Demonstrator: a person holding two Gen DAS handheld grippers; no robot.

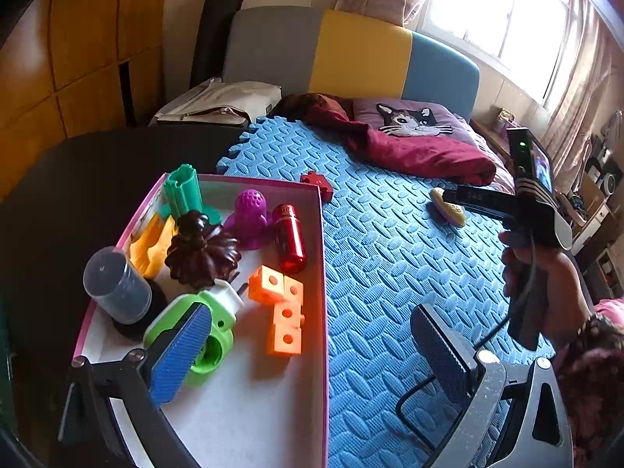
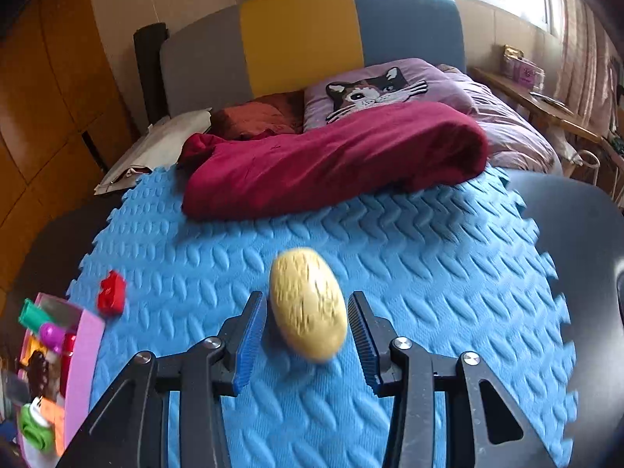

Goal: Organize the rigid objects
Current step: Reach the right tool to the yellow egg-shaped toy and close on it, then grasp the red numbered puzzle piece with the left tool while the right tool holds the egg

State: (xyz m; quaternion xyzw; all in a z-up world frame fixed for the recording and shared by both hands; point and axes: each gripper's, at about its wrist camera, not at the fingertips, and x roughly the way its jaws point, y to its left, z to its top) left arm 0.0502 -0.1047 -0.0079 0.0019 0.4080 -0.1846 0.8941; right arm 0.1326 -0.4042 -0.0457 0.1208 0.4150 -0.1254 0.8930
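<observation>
Pink-rimmed box [image 1: 322, 273] of toys on blue foam mat [image 1: 390, 265], left tongs [image 1: 308, 355] spread wide, empty

Blown-out window [image 1: 503, 11] glare, fisheye-bent edges, slight motion blur.

Box [image 1: 321, 273] lies on mat [image 1: 390, 273], left of potato [image 2: 308, 308].

Yellow oval toy [image 2: 308, 304] is motion-blurred.
</observation>
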